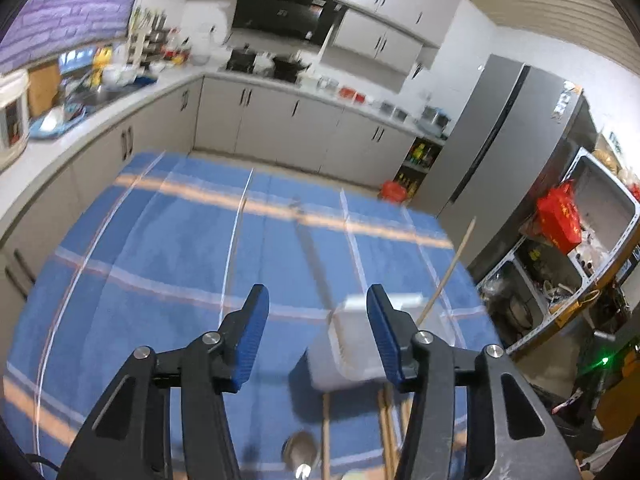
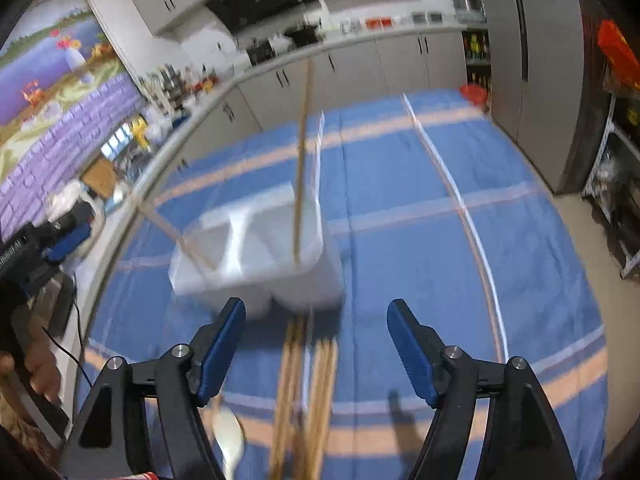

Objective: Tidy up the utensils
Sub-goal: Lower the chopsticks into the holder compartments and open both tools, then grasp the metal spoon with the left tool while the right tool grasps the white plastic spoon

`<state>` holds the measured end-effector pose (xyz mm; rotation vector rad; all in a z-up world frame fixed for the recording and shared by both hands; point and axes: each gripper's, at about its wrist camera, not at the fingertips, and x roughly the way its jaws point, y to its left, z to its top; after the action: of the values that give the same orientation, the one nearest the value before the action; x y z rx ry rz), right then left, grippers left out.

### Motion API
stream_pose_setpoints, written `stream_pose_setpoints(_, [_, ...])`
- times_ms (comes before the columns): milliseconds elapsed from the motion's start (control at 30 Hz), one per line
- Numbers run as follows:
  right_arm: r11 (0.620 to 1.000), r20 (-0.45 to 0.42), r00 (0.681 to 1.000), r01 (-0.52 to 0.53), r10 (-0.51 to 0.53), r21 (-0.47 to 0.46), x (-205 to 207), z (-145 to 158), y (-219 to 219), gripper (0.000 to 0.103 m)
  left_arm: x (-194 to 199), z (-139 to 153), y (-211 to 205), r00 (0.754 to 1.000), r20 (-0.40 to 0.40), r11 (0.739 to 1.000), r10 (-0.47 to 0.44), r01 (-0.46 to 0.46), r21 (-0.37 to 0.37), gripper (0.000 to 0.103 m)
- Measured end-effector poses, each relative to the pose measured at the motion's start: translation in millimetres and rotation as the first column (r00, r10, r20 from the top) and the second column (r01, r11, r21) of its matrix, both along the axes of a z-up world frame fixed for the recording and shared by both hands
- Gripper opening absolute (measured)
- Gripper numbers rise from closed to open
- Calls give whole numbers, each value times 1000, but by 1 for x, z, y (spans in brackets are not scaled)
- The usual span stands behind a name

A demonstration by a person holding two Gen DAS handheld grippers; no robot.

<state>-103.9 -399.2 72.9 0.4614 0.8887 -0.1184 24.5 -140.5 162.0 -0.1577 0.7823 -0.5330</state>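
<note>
A white two-compartment utensil holder [image 2: 264,256] stands on the blue striped tablecloth [image 2: 420,240], with a chopstick [image 2: 301,160] upright in its right compartment and another leaning in the left one. Several wooden chopsticks [image 2: 308,392] lie on the cloth in front of it. A spoon [image 2: 230,436] lies lower left. My right gripper [image 2: 316,328] is open above the loose chopsticks. My left gripper [image 1: 318,320] is open and empty; the holder [image 1: 352,348] sits just behind its right finger, with a chopstick [image 1: 448,268] sticking up. A metal spoon [image 1: 302,456] and chopsticks [image 1: 326,432] lie below.
Kitchen counters [image 1: 100,108] with clutter run along the left and far side. A grey fridge [image 1: 508,152] and a metal shelf rack [image 1: 560,280] stand to the right. The left gripper and a hand [image 2: 40,364] show at the left edge of the right wrist view.
</note>
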Motion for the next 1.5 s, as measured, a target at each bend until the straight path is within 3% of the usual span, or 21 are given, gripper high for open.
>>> stream_pose_setpoints(267, [999, -79, 996, -30, 32, 30, -40, -41, 15, 77, -44, -68, 17, 987, -158, 997, -5, 18, 79, 49])
stream_pose_setpoints(433, [991, -55, 990, -124, 127, 46, -45, -39, 44, 76, -69, -86, 13, 982, -182, 990, -55, 77, 120, 49])
stream_pose_setpoints(633, [955, -19, 958, -282, 285, 94, -25, -42, 88, 71, -53, -105, 6, 977, -199, 987, -80, 106, 123, 49])
stream_pose_setpoints(900, [913, -76, 910, -401, 407, 76, 5, -70, 118, 65, -21, -134, 0, 931, -286, 967, -227, 250, 46, 49])
stream_pose_setpoints(1100, [907, -79, 904, -414, 419, 79, 17, -73, 117, 64, -15, -142, -14, 886, -325, 935, -331, 354, 15, 49])
stream_pose_setpoints(1200, [903, -82, 900, -425, 429, 57, 20, -73, 121, 63, -16, -146, -22, 860, -342, 915, -379, 404, 3, 38])
stream_pose_setpoints(1233, [902, -82, 898, -429, 432, 49, 19, -73, 123, 61, -18, -147, -23, 854, -345, 910, -389, 414, 0, 30])
stream_pose_setpoints(1300, [905, -87, 902, -424, 424, 20, 17, -73, 125, 55, -22, -150, -30, 837, -359, 896, -413, 443, 3, 11])
stream_pose_setpoints(1333, [909, -91, 905, -417, 416, 7, 16, -73, 126, 44, -25, -150, -31, 833, -361, 892, -420, 453, 6, 5])
stream_pose_setpoints(1367, [911, -92, 907, -411, 411, 13, 15, -74, 125, 39, -28, -150, -34, 834, -356, 890, -421, 456, 15, 3])
stream_pose_setpoints(1500, [924, -95, 920, -381, 381, 21, 11, -73, 122, 35, -40, -147, -37, 843, -332, 889, -422, 457, 30, 1])
